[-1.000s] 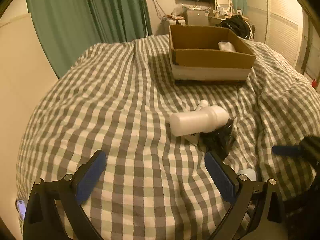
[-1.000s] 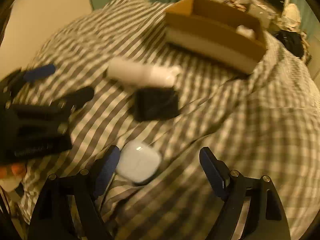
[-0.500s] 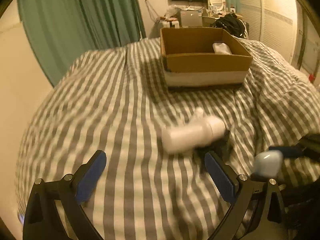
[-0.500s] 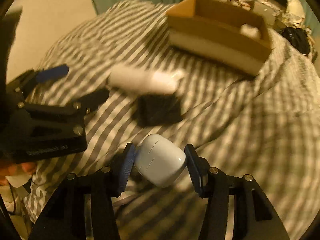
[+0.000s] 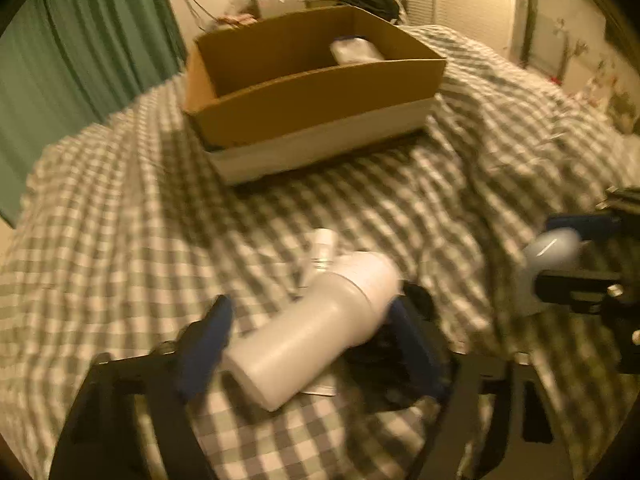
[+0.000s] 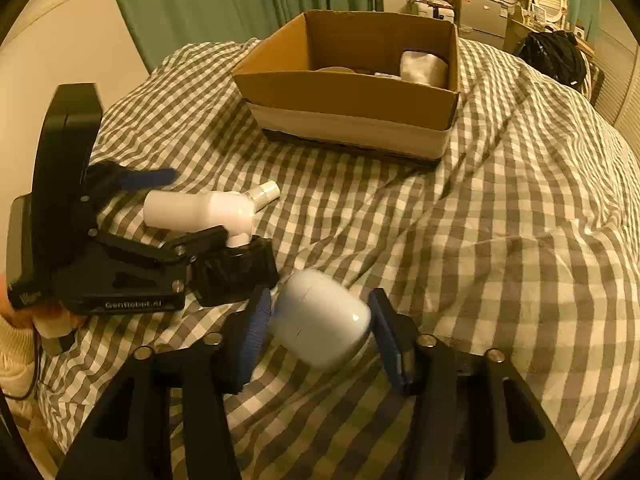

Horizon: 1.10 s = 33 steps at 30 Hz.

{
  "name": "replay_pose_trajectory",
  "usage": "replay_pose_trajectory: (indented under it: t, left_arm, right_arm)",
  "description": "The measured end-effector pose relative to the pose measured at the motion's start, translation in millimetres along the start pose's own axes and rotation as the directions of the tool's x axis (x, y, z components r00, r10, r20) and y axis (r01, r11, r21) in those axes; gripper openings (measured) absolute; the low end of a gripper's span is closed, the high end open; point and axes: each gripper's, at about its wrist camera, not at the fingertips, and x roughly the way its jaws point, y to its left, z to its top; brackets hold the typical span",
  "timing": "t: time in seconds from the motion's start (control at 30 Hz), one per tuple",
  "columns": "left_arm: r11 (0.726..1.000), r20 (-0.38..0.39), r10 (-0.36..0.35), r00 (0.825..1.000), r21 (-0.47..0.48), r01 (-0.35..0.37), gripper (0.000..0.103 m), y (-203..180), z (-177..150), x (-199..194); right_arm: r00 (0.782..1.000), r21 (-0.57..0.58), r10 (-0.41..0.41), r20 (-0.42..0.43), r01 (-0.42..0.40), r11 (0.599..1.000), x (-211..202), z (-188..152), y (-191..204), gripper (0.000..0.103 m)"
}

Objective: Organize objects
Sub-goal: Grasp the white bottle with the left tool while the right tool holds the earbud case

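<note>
A white bottle (image 5: pixel 316 324) lies on the checked bedspread, and my left gripper (image 5: pixel 312 330) is shut on it; it also shows in the right wrist view (image 6: pixel 200 210). My right gripper (image 6: pixel 320 326) is shut on a white earbud case (image 6: pixel 320 318) and holds it above the bed; the case shows at the right of the left wrist view (image 5: pixel 554 248). An open cardboard box (image 6: pixel 348 92) stands further back on the bed (image 5: pixel 312 92), with a white item (image 6: pixel 424 68) inside.
A black object (image 6: pixel 234 274) lies under the bottle's cap end, beside a small white tube (image 5: pixel 324 246). Green curtains (image 6: pixel 224 4) hang behind the bed. A cluttered desk (image 6: pixel 480 8) stands at the far wall.
My left gripper moved forward and closed on the white bottle. My right gripper, which closed on the earbud case half a second ago, has lifted it off the bedspread.
</note>
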Motion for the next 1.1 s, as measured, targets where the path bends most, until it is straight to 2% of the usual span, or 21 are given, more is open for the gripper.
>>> replay_pose_trajectory:
  t: [0.13,0.23,0.37,0.4,0.43,0.6,0.7,0.87,1.0,1.1]
  left_arm:
    - [0.998,-0.030,-0.058,0.998,-0.019,0.058,0.078,3,0,2]
    - [0.997,-0.040,-0.072,0.997,-0.028,0.071,0.076,4,-3,-2]
    - [0.996,-0.026,-0.070,0.997,-0.048,0.069,0.062,6,-9,-14]
    - [0.996,-0.020,-0.074,0.997,-0.055,0.073,0.048,7,-11,-17]
    - [0.994,-0.012,-0.089,0.996,-0.062,0.088,0.044,8,-13,-20]
    - [0.991,0.044,-0.072,0.996,-0.106,0.076,0.037,14,-14,-35]
    - [0.987,0.074,-0.066,0.995,-0.141,0.076,0.036,22,-14,-42]
    - [0.985,0.125,0.003,0.992,-0.171,0.019,0.034,32,-9,-59]
    - [0.984,0.130,0.024,0.991,-0.176,-0.001,0.034,40,-9,-60]
    - [0.986,0.112,0.020,0.994,-0.166,-0.001,0.033,39,-10,-52]
  right_arm:
    - [1.000,0.008,0.012,0.005,-0.012,1.000,-1,1,-2,0.046]
    - [1.000,0.005,0.006,0.000,-0.006,1.000,1,-1,-2,0.042]
    - [1.000,-0.004,-0.005,-0.009,0.005,1.000,2,-2,-1,0.042]
    - [1.000,-0.005,-0.006,-0.008,0.006,1.000,2,-2,0,0.042]
    - [1.000,-0.006,-0.010,-0.010,0.010,1.000,3,-1,0,0.042]
    - [0.999,-0.028,-0.014,-0.029,0.014,1.000,10,3,5,0.042]
    - [0.999,-0.048,-0.017,-0.036,0.015,0.999,18,12,11,0.042]
    - [0.999,-0.095,-0.029,-0.041,0.025,0.995,35,31,23,0.042]
    - [0.998,-0.123,-0.021,-0.064,0.013,0.992,54,46,34,0.042]
    - [0.994,-0.134,-0.055,-0.092,0.043,0.990,72,53,38,0.042]
